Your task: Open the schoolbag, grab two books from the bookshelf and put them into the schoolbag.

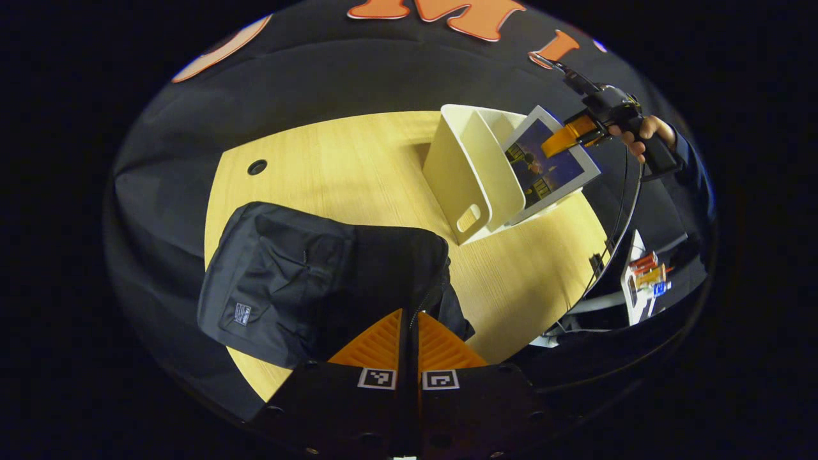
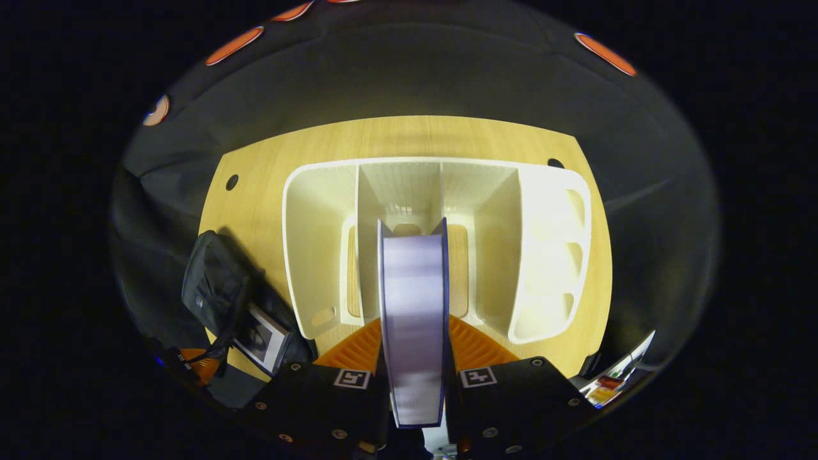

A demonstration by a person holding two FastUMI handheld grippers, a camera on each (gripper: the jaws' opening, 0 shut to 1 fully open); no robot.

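The black schoolbag (image 1: 281,275) lies on the wooden table (image 1: 358,166), and my left gripper (image 1: 409,322) is shut on the fabric edge of its opening. In the right gripper view the schoolbag (image 2: 214,287) gapes open with one book (image 2: 259,338) showing inside. The white bookshelf (image 1: 470,172) stands at the table's far right. My right gripper (image 2: 415,332) is shut on a second book (image 2: 412,306), held edge-on above the bookshelf's (image 2: 556,243) middle slot. From the left gripper view that book (image 1: 553,166) hangs tilted over the shelf, in the right gripper (image 1: 562,137) held by a hand (image 1: 645,131).
A round cable hole (image 1: 257,167) sits near the table's far left corner. Off the table's right edge, cables (image 1: 613,230) hang down beside a white stand (image 1: 639,281) with small coloured items. Bare tabletop lies between bag and bookshelf.
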